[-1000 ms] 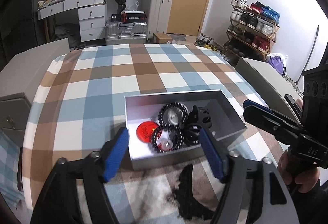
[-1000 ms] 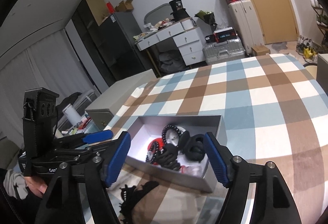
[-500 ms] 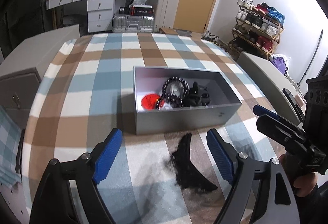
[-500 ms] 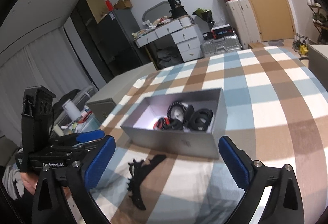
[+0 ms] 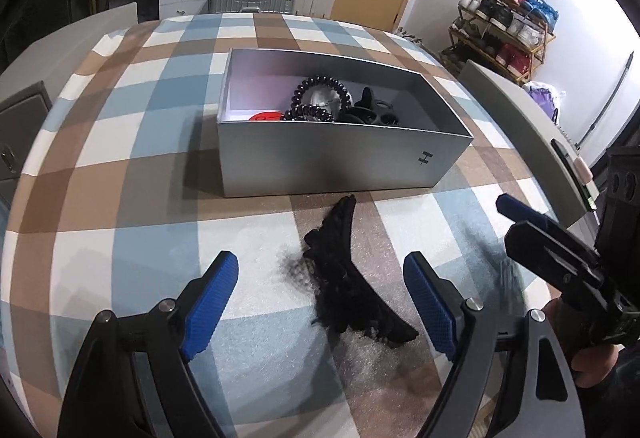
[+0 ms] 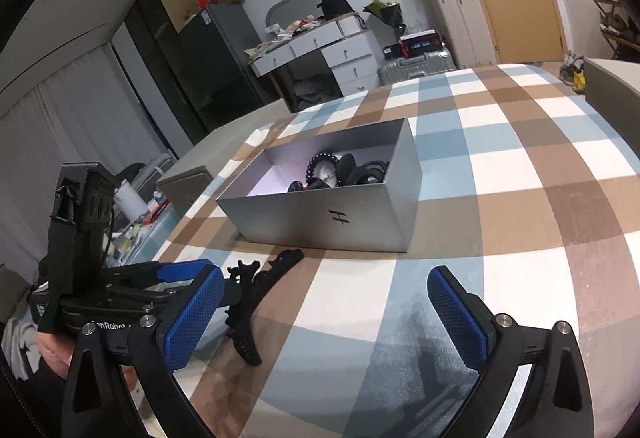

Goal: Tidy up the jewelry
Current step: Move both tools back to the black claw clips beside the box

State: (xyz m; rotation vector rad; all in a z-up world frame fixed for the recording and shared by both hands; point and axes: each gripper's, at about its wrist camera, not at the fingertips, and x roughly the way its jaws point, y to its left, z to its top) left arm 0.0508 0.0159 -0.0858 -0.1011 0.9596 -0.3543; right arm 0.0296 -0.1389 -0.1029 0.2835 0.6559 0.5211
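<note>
Left gripper [image 5: 320,290]: jaws spread wide, blue pads either side of the black hair clip [image 5: 348,286], not touching it. Nothing held. The clip lies low in the centre of the left wrist view, on the checked tablecloth [image 5: 132,165], one tip reaching up to just short of the near wall of the grey box [image 5: 344,165].

Right gripper [image 6: 324,314]: jaws at full spread, empty, only cloth between the pads. In the left wrist view it enters from the right edge, a hand below it at lower right.

In the right wrist view the clip sits at lower centre-left, partly behind the left gripper's body; the box lies just above it, mid-frame.

Box contents, seen over the near wall: a black coiled hair tie [image 5: 320,93], other black pieces to its right, a red disc [image 5: 266,116] to its left. Much of the floor is hidden by the wall.

Step in hand, by judgement: picking up the last loose piece, the clip, with the left gripper lined up on it.

Next move calls for lowering the pads to the cloth, closing across the clip's thick middle rather than its thin curved tips, then lifting clear of the box wall before releasing inside.
</note>
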